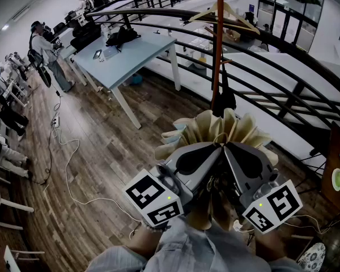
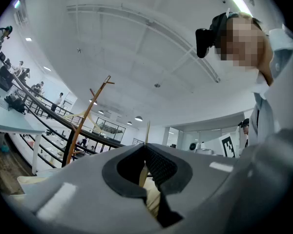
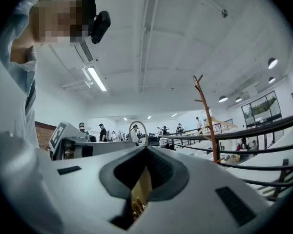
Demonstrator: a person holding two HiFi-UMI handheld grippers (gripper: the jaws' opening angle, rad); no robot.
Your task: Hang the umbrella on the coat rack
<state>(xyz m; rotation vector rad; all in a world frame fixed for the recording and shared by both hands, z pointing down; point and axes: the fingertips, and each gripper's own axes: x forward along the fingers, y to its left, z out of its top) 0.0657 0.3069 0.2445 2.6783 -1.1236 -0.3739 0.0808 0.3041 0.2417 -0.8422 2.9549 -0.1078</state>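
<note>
Umbrella (image 1: 215, 130), beige, folded, roughly upright; we hold left gripper (image 1: 214, 147) and right gripper (image 1: 229, 146) tilted up, tips meeting, both clenched on it.

From the head camera we are looking steeply down, close over the left gripper (image 1: 214, 147) and right gripper (image 1: 229, 147), with the coat rack (image 1: 217, 44) just ahead. From each gripper's camera we are looking along its jaws, tilting up toward the ceiling (image 2: 136, 48), with the umbrella (image 2: 142, 174) right at the lens. All three views are sharing the coat rack and the railing (image 1: 260, 67).
</note>
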